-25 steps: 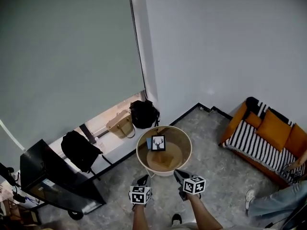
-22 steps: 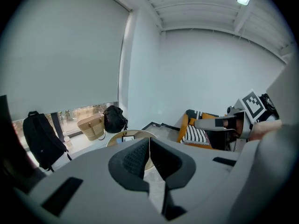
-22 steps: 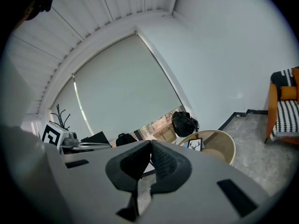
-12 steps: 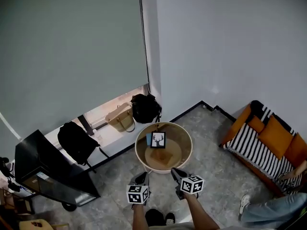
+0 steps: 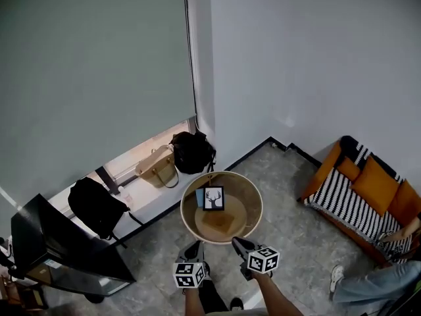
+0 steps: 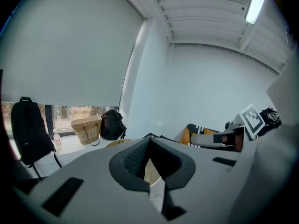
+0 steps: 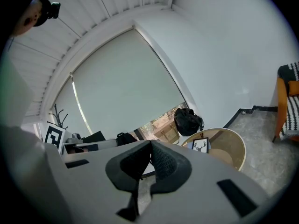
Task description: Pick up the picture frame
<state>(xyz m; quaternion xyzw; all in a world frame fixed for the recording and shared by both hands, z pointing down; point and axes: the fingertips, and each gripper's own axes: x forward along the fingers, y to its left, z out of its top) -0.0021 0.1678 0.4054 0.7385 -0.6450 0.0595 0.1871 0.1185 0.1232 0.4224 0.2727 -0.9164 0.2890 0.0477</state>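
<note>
Inside the round tan tub (image 5: 189,221), toward its eleven o'clock side, stands the small black picture frame (image 5: 213,198) with a white deer print. At the tub's six o'clock rim, the left claw (image 5: 196,247) and right claw (image 5: 237,243) hover side by side, both clenched and empty, apart from the frame.
</note>
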